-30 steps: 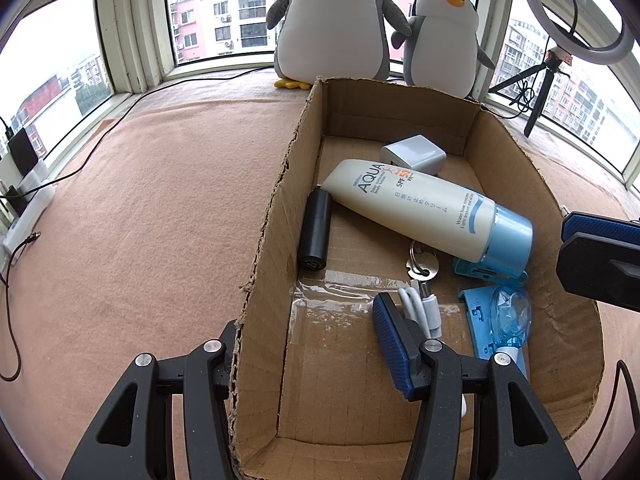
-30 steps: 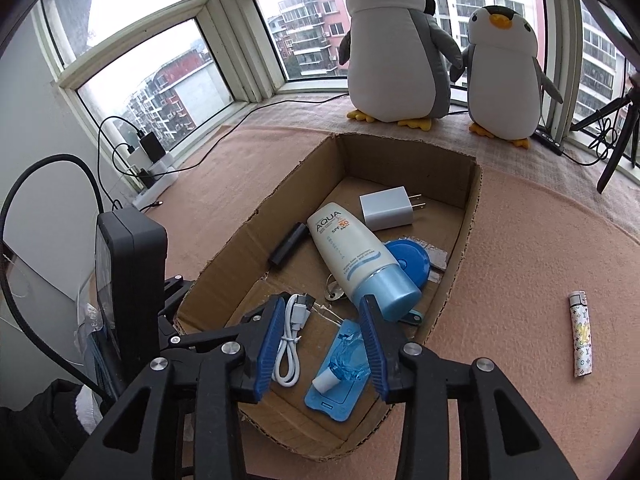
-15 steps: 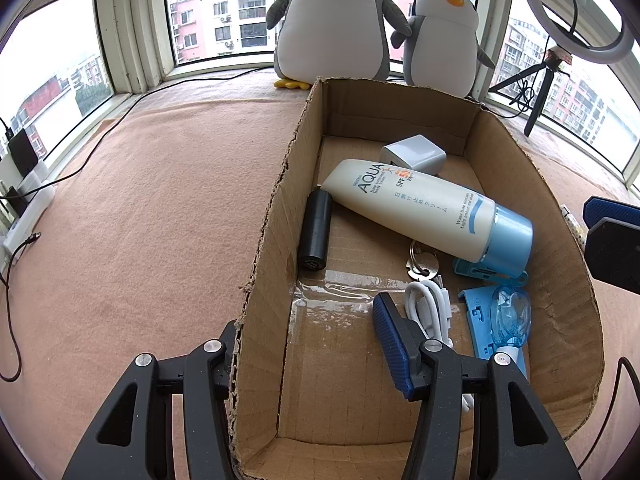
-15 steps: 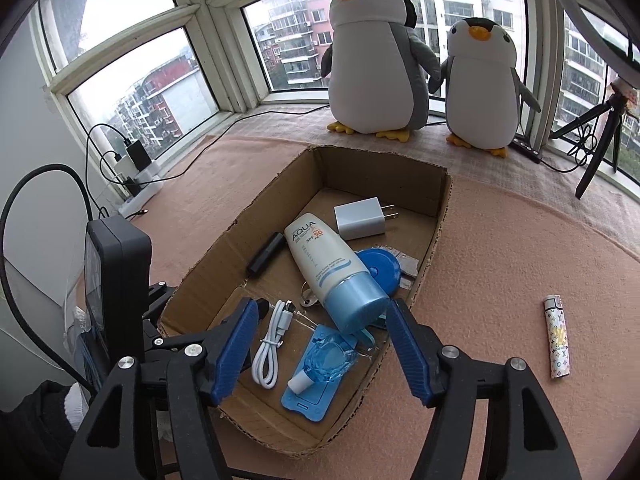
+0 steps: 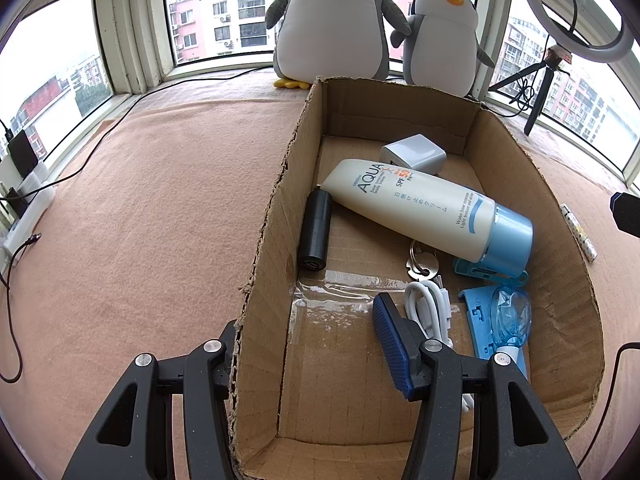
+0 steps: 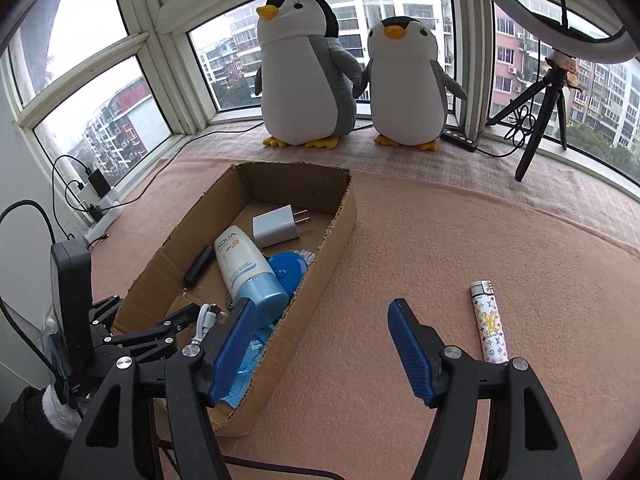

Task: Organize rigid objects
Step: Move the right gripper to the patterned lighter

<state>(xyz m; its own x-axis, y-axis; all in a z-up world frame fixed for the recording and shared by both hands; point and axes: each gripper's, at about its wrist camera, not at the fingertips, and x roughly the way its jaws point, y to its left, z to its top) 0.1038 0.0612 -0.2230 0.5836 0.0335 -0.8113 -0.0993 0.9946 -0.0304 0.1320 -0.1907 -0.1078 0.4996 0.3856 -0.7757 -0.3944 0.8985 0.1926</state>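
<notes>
**Grippers spread wide, lighter outside the box**

Right gripper (image 6: 324, 344) hangs with its blue-padded fingers (image 6: 408, 354) spread wide and nothing between them, above the pink cloth-covered bench (image 6: 460, 248). Its left finger sits over the near right wall of the cardboard box (image 6: 336, 224); its right finger is over bare cloth. Just to the right of that finger lies the patterned white lighter (image 6: 489, 322), flat on the cloth, metal end pointing away, apart from the pad and well outside the box.

The left gripper (image 5: 308, 350) is also released and empty. Its fingers straddle the near left wall of the box: one dark finger is outside on the cloth, the blue-padded one (image 5: 390, 346) is inside, close beside the coiled white cable (image 5: 428, 310). Whether that pad touches the cable I cannot tell.

Inside the box, a cream sunscreen tube (image 5: 416, 206) with a light-blue cap lies diagonally across the middle. A white wall charger (image 5: 414, 154) rests at the far end, next to the tube's crimped end. A black cylinder (image 5: 316, 230) lies along the left wall. Keys on a ring (image 5: 420, 260) peek from under the tube near its cap. A blue card with a clear blister pack (image 5: 500, 316) sits by the right wall, and a round blue lid (image 6: 288, 270) shows beside the tube in the right wrist view.

Two plush penguins (image 6: 304, 76) stand on the window sill beyond the box, with a ring light tripod (image 6: 548, 112) to their right.
</notes>
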